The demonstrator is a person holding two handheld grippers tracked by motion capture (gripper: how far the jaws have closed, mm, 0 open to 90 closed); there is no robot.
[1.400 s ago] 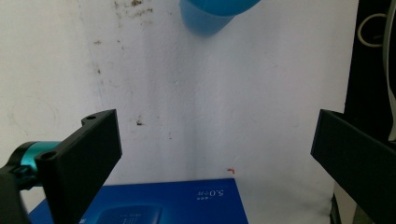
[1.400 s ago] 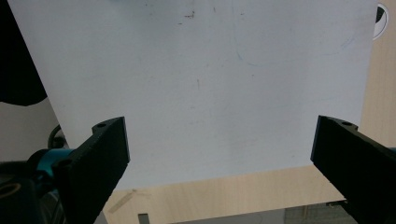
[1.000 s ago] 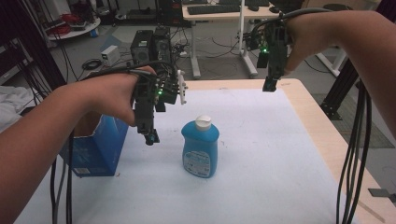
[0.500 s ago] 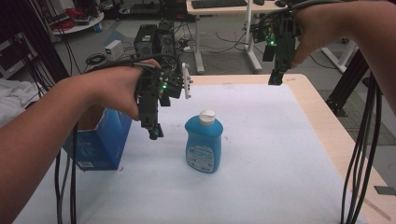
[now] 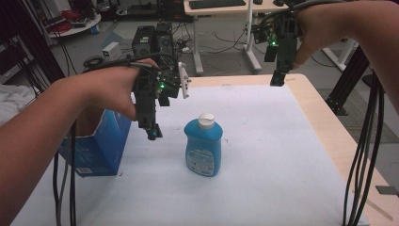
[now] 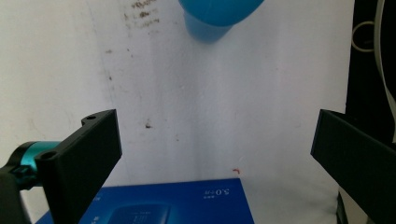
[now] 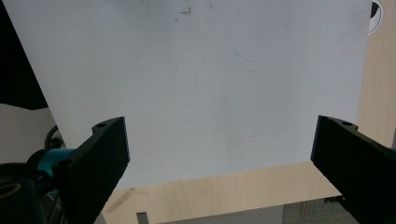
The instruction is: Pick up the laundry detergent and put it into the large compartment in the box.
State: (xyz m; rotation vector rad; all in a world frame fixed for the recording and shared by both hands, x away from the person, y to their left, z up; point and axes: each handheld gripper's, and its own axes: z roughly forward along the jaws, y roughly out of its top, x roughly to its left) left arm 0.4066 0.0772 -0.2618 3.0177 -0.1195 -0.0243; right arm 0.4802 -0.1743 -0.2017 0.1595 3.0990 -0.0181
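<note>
**Inspector A:** Fingers first. The left gripper hangs with its jaws spread wide and nothing between them; its own view shows both black fingers far apart over bare white cover. The right gripper is likewise wide open and empty, raised above the far right corner of the table.

**Inspector B:** And the thing being worked on?

**Inspector A:** The bottle, blue with a white cap, stands upright near the middle of the table. Its long axis is vertical. A blue box sits at the left edge, apart from it.

**Inspector B:** Which hand is nearer?

**Inspector A:** The left, plainly. In the high view the bottle lies at about four o'clock from the left fingertips, near but not touching. From the right gripper it lies at about seven o'clock and well apart.

**Inspector B:** Does the left gripper view agree?

**Inspector A:** Yes. The bottle shows at twelve o'clock, at the top edge, ahead of the jaws and outside the gap. The box sits at six o'clock, below them.

**Inspector B:** Judgement on the approach?

**Inspector A:** I judge that the left gripper would take it, moving toward the bottle until the body stands between the fingers. As the bottle is upright, the jaws should close across its width. The opening looks ample, though I cannot confirm it from these views.
</note>
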